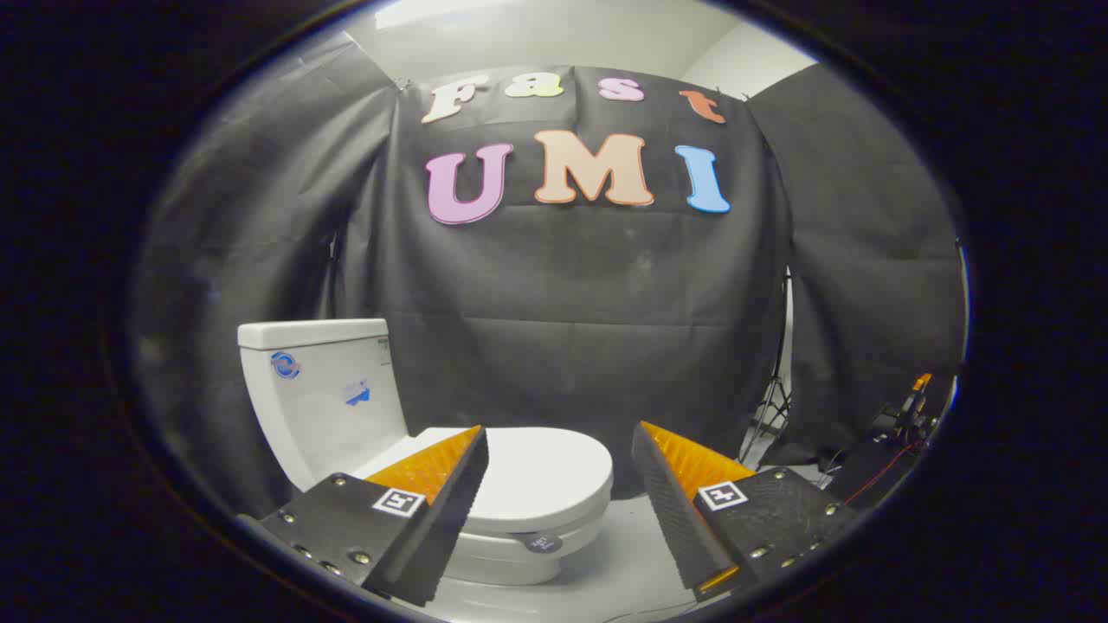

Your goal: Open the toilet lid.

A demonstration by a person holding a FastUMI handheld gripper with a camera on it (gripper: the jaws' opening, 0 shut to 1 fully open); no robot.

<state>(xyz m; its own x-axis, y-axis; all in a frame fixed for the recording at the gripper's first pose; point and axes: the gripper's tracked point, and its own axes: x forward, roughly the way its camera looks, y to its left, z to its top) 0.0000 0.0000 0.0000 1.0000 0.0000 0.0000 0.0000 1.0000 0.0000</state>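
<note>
While the jaws of the gripper [560,437] gape empty, the toilet lid [532,474] lies shut, stickers unreadable.

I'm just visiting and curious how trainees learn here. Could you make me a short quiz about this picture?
1. True or false: the toilet lid is already up.
2. The gripper has its fingers: A) spread apart, B) pressed on the lid.
3. What white part stands behind the lid?

Key: 1 false, it lies flat and closed. 2 A, nothing is between them; the toilet lies just beyond. 3 the tank.
</note>
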